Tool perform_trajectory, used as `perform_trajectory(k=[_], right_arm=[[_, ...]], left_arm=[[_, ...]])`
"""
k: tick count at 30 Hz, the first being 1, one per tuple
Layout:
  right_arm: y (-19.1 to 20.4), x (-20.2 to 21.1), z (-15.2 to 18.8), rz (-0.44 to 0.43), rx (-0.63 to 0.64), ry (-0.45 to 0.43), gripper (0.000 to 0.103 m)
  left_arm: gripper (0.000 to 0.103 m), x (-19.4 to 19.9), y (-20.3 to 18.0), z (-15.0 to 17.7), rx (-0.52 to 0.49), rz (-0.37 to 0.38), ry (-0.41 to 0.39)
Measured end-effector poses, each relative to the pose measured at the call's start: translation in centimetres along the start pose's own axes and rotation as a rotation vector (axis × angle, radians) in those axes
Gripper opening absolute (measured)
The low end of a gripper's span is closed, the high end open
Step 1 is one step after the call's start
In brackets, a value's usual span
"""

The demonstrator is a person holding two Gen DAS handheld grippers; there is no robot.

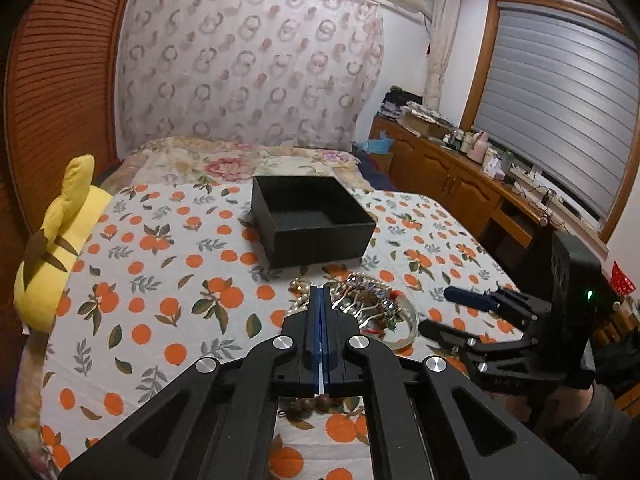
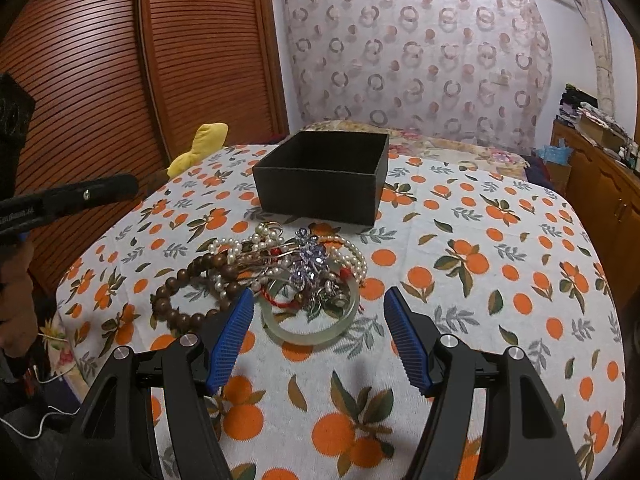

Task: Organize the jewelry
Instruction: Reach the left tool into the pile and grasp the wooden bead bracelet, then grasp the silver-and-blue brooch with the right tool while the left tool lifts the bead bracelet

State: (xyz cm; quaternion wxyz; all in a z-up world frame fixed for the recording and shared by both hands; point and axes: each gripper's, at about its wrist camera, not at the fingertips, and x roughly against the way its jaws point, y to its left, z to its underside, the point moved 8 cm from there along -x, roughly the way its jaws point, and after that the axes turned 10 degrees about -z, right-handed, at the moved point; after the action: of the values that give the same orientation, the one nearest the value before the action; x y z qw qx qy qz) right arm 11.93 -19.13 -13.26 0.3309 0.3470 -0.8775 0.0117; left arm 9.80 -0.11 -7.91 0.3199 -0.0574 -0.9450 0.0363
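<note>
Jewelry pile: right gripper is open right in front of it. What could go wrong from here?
1. The pile is tangled: pearl strands, red cord and the purple brooch lie over the jade bangle, so gripping one piece will likely drag others along.
2. The bangle looks smooth and lies flat on the cloth; the right gripper may slip off it.
3. The left gripper, shut, hovers over the same pile; the two could collide.

Even, soft indoor light falls across the orange-print bedcover (image 2: 460,240), with only faint shadows beside the black box (image 2: 324,176). Fisheye distortion bends walls near the box and leaves dark vignetted corners; focus is mostly sharp.
</note>
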Motion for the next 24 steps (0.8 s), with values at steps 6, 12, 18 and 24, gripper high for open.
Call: perform_trajectory(k=[6, 12, 18, 24], right_arm=[[0.5, -0.3, -0.3, -0.001, 0.021, 0.008, 0.070], [0.7, -0.8, -0.5, -0.002, 0.041, 0.022, 0.070], [0.5, -1.2, -0.9, -0.011, 0.053, 0.034, 0.070], [0.0, -2.9, -1.3, -0.041, 0.041, 0.068, 0.061]], left_arm=[[0.003, -3.2, 0.7, 3.0, -0.047, -0.039, 0.121], [0.030, -6.8, 1.0, 5.8, -0.126, -0.100, 0.227], [0.012, -7.4, 1.0, 5.7, -0.159, -0.104, 0.219], [0.012, -5.0, 0.9, 4.1, -0.117, -0.081, 0.128]])
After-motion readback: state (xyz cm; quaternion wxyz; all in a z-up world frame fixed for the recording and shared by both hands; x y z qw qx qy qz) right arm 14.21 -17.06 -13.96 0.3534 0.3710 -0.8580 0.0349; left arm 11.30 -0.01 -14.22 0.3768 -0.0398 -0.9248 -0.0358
